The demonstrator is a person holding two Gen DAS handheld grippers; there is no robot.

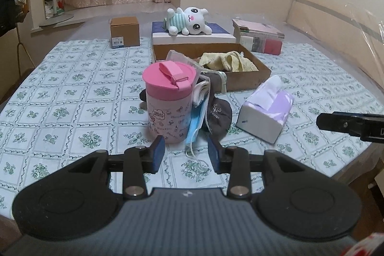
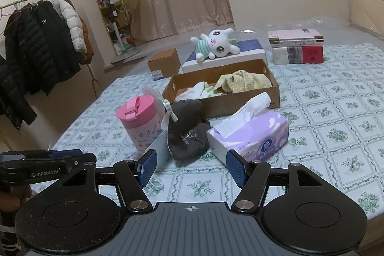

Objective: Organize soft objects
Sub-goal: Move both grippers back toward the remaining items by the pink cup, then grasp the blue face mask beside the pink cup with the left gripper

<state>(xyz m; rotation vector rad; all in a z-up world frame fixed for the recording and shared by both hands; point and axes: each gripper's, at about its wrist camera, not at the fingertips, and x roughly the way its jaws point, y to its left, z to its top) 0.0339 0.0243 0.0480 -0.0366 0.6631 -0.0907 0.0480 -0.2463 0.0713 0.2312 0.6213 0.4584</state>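
A dark grey cloth (image 2: 187, 133) lies on the patterned tablecloth between a pink cup (image 1: 168, 102) and a purple tissue pack (image 2: 249, 133). A blue face mask (image 1: 194, 128) leans against the cup, its white strap trailing toward me. My left gripper (image 1: 186, 153) hovers open just in front of the mask, with the strap end lying between its fingers untouched. Close before the grey cloth, my right gripper (image 2: 192, 166) stands open and holds nothing. Behind, a shallow cardboard tray (image 2: 240, 100) holds a yellow cloth (image 2: 242, 80). A white plush bunny (image 2: 216, 44) lies on a blue-topped box.
A small cardboard box (image 1: 124, 31) stands at the back left and a stack of books (image 2: 297, 47) at the back right. Jackets hang on a rack (image 2: 40, 40) left of the table. The table's near edge runs just below the grippers.
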